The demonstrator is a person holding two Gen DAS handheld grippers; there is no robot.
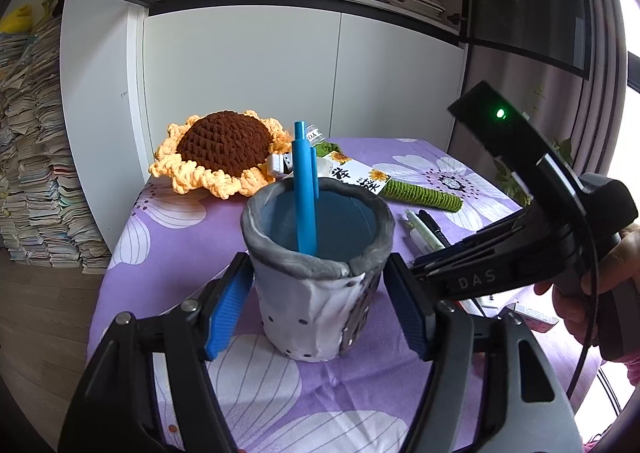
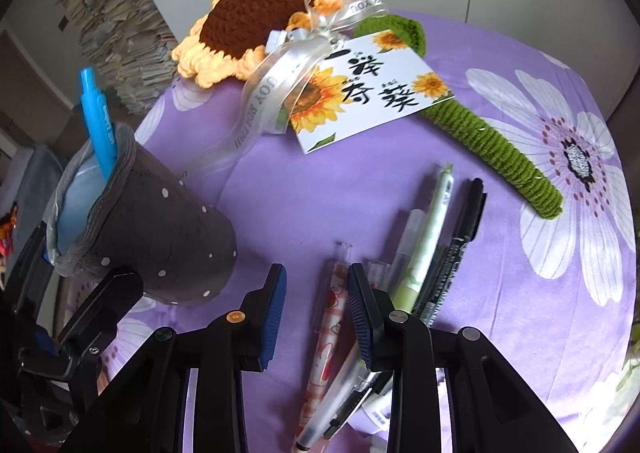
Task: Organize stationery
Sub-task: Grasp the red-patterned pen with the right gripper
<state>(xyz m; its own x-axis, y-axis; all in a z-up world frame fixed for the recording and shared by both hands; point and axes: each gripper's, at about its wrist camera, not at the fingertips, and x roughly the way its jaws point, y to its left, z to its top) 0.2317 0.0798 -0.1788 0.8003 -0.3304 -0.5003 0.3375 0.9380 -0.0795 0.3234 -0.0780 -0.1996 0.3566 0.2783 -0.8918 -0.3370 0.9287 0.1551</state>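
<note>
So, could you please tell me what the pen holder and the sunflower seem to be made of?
Pen holder: soft fabric by the look, matte, with a stitched grey rim, creases and printed dots. Sunflower: crocheted yarn, shown by chunky brown and yellow loops.

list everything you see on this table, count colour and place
fabric pen cup: one, grey and white with dots, near table edge, between the left tongs' pads
blue click pen: one, standing in the cup
loose pens: about five, pink-patterned, clear, green, black, lying beside the cup
crochet sunflower: one, brown centre, yellow petals, green stem, far side
sunflower card: one, white, on the stem
floral tablecloth: purple
left tongs: closed on the cup
right tongs: open over the pink pen
</note>
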